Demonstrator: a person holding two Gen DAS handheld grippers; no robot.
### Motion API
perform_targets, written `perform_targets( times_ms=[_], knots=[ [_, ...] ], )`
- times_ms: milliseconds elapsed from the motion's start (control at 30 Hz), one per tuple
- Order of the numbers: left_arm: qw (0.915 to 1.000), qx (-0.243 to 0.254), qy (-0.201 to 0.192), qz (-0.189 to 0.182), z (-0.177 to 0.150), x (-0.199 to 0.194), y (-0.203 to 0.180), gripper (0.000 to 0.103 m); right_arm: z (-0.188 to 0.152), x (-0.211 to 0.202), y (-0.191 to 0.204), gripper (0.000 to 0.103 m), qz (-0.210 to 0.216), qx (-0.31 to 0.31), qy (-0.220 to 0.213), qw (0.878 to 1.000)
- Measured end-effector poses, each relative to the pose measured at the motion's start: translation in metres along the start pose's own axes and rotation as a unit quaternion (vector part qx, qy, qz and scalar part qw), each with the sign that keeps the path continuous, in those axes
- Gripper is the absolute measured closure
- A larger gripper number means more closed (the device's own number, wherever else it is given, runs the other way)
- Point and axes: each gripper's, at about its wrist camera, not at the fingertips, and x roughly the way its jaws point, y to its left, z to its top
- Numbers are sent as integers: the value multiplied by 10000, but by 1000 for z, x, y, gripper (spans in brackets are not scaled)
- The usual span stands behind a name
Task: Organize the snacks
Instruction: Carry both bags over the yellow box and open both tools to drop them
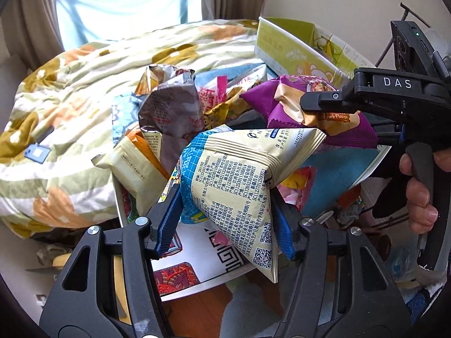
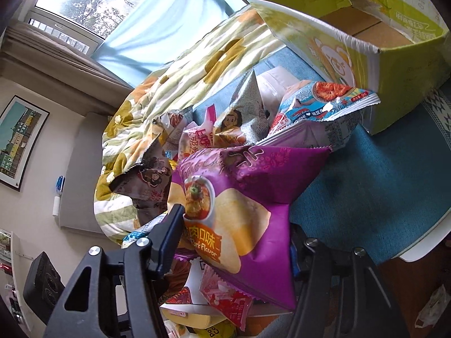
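Note:
My left gripper [image 1: 225,219] is shut on a cream and blue snack bag [image 1: 239,180], held above the pile of snacks. My right gripper [image 2: 236,239] is shut on a purple pork-flavour chip bag [image 2: 245,197]; it also shows in the left wrist view [image 1: 310,104], with the right gripper's fingers [image 1: 318,102] clamped on it at the right. Below lie more packets: a brown crumpled bag [image 1: 172,107], a cream packet [image 1: 135,169], a blue and red shrimp-chip bag [image 2: 324,101]. A green open cardboard box [image 2: 366,36] stands behind; it also shows in the left wrist view [image 1: 293,50].
The snacks lie on a blue cloth [image 2: 366,186] beside a floral quilt [image 1: 70,98] on a bed. A white patterned tray or board [image 1: 197,264] lies under the left gripper. A window with curtains [image 1: 126,0] is behind.

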Motion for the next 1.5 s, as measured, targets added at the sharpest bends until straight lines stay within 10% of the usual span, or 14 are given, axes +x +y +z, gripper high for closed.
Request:
perform_targets(
  times_ms=[467,933,1500],
  knots=[
    [9965,26,-830,109,61,-38,-43,47,45,-78,22,46,74,-504,-831,9952],
    [9867,-328,-1460,638,199,-2,-160,47,175,-141,-35,46,208,-1387,-1104,9839],
    [9947,-268,-811,566,344,135,-238,47,312,-109,-114,46,-654,-2306,-445,9698]
  ],
)
